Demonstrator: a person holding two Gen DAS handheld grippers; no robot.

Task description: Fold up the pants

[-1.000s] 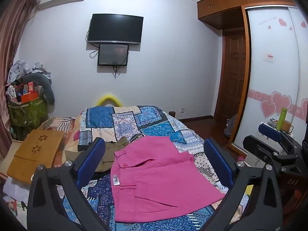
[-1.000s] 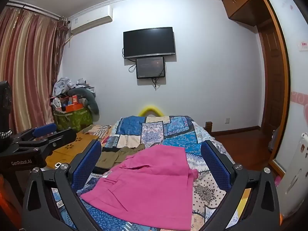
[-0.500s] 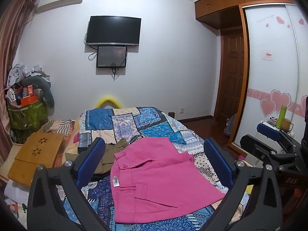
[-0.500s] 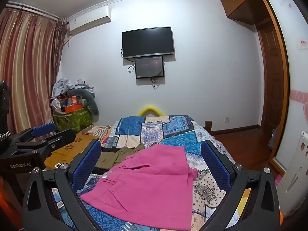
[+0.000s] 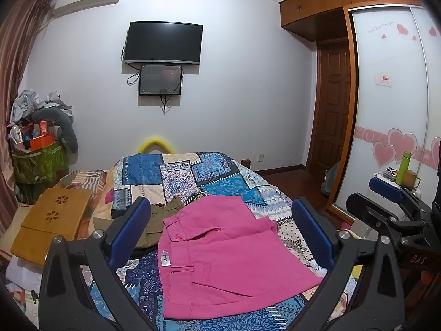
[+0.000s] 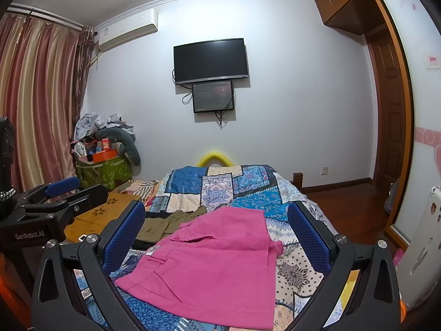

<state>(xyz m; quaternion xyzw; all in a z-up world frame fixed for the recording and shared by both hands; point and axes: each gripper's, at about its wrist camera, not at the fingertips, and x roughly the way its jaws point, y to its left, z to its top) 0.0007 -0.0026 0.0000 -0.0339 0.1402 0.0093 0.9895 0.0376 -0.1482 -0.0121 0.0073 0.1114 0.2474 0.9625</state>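
Note:
Pink pants lie folded flat on the patchwork bedspread, waistband to the left; they also show in the right wrist view. My left gripper is open and empty, held above the near side of the pants. My right gripper is open and empty, also above them. The right gripper shows at the right of the left wrist view. The left gripper shows at the left of the right wrist view.
Olive-brown clothing lies on the bed left of the pink pants. A wooden lap tray sits at the bed's left. A green basket of clutter stands by the curtain. A wardrobe and a door are at the right.
Both cameras have tilted up slightly, so the room sits a little lower in view. The pants have not moved and both grippers stay open.

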